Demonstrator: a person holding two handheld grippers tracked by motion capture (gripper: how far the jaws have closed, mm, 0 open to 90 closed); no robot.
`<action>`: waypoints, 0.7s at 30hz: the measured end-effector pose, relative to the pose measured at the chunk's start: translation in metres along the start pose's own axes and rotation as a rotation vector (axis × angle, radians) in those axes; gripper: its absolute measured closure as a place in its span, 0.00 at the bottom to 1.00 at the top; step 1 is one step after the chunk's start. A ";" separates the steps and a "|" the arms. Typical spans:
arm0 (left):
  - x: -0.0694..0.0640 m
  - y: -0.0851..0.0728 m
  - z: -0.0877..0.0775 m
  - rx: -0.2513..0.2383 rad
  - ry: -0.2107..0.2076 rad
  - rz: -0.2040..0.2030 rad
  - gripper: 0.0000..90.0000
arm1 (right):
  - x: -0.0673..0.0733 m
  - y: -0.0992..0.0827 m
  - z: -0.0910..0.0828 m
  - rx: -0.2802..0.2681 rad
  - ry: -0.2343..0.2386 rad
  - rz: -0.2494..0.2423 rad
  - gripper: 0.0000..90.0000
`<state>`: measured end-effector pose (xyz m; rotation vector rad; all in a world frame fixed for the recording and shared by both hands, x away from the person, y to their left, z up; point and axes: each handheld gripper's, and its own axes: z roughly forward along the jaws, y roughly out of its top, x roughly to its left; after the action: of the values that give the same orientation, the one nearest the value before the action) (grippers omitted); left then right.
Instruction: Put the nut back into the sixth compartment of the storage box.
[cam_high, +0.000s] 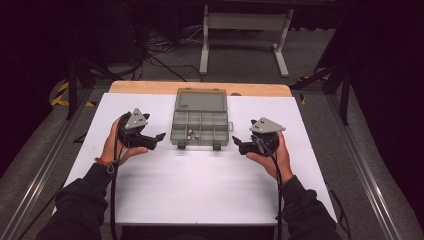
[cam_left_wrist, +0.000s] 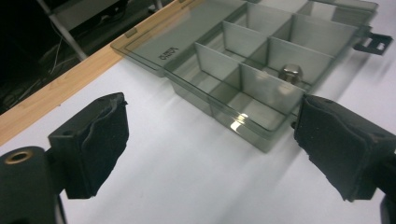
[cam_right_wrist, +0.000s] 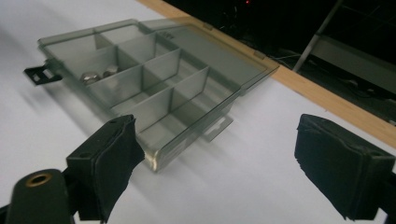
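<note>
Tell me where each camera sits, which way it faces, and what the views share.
High view: above the person's side, looking forward and down on the white table; forearms, left gripper and right gripper show.
Left gripper view: rides the left gripper, facing the open compartment box; its black jaws stand apart.
Right gripper view: rides the right gripper, facing the box from its other side; jaws apart.
Shared: the box and the metal nuts in it.

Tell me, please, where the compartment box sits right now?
In the high view the open compartment box lies mid-table between the left gripper and right gripper.
</note>
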<state>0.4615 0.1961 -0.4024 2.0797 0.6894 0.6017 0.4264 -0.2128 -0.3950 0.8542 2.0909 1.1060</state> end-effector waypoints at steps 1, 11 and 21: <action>0.002 0.001 0.001 -0.003 0.001 -0.003 0.12 | -0.003 0.002 0.002 -0.009 -0.007 0.001 0.15; 0.031 0.017 0.021 0.001 0.001 -0.087 0.11 | -0.029 0.018 0.030 0.008 -0.065 0.056 0.14; 0.045 0.023 0.039 0.071 0.047 -0.074 0.14 | -0.051 0.027 0.049 0.009 -0.100 0.105 0.26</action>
<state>0.5253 0.1919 -0.3962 2.1014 0.8218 0.5941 0.5012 -0.2172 -0.3833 1.0129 1.9894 1.0859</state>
